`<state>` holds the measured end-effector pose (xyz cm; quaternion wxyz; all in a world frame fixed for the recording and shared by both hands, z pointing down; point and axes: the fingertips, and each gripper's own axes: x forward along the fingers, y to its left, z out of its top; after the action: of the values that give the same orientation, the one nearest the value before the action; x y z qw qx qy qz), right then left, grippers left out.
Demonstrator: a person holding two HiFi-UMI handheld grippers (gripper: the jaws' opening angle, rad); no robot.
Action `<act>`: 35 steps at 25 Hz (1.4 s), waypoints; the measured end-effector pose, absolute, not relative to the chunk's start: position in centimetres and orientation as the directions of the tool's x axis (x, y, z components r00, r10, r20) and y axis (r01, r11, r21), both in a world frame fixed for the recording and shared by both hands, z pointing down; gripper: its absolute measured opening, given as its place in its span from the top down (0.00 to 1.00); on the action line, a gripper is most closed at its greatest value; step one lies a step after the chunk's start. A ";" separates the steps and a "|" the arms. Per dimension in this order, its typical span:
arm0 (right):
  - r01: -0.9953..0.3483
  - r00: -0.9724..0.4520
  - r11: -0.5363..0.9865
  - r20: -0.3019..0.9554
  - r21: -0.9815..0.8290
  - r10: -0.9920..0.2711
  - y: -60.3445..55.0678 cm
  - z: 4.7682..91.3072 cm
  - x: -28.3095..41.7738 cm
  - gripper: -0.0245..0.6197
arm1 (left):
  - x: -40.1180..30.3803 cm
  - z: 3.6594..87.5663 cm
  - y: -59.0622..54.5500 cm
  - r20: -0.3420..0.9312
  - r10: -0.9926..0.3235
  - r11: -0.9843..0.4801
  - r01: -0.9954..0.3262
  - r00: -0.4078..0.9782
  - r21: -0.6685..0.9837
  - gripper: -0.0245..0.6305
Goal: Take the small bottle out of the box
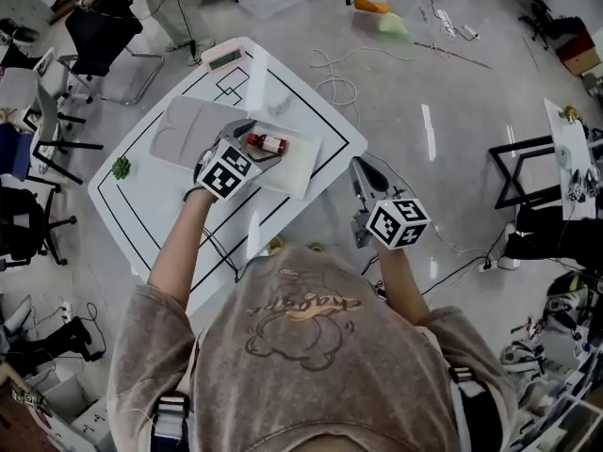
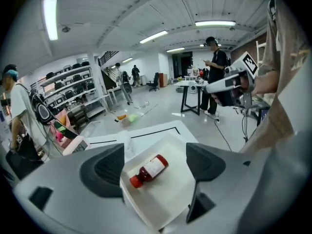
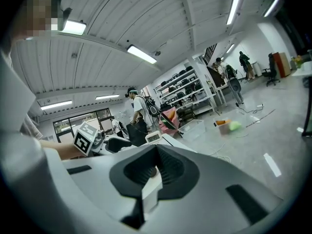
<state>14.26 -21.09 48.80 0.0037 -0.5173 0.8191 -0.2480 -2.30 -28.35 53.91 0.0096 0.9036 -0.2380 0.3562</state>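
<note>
**A:** Just ahead of the left gripper (image 2: 156, 164), framed by its wide-open jaws, the small bottle (image 2: 149, 171) lies in the box (image 2: 171, 199), untouched.

**B:** Its long axis slants across the gap, cap nearer. Right gripper (image 3: 155, 168), jaws together, hangs well apart.

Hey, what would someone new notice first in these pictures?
A small red bottle lies on its side in the open white box on the table. The left gripper hangs over it with jaws wide apart, not gripping it. The right gripper is shut and held off the table's right side.
</note>
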 end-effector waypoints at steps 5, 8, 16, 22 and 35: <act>-0.851 -0.451 0.326 0.254 -0.412 -0.856 -20.8 48.9 14.9 0.97 | -1.4 56.3 -28.8 0.716 -0.351 -0.927 -0.332 0.603 -0.174 0.37; -0.857 -0.435 0.308 0.260 -0.412 -0.862 -20.5 49.0 15.3 0.97 | -1.2 58.1 -28.7 0.758 -0.309 -0.945 -0.278 0.575 -0.174 0.37; -0.871 -0.392 0.259 0.272 -0.418 -0.879 -19.5 49.5 16.5 0.97 | -0.6 62.2 -28.9 0.849 -0.231 -0.973 -0.117 0.476 -0.199 0.37; -0.876 -0.362 0.219 0.288 -0.429 -0.887 -18.6 50.1 17.1 0.97 | -0.3 64.4 -28.9 0.891 -0.190 -0.979 -0.010 0.412 -0.204 0.42; -0.892 -0.299 0.149 0.309 -0.427 -0.903 -16.9 50.3 18.5 0.97 | 0.2 66.9 -29.5 0.941 -0.177 -0.963 0.146 0.290 -0.226 0.47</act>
<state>18.48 -16.86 50.33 0.0099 -0.5920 0.7579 -0.2739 0.22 -29.46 66.94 -0.1353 0.7915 -0.0098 0.5959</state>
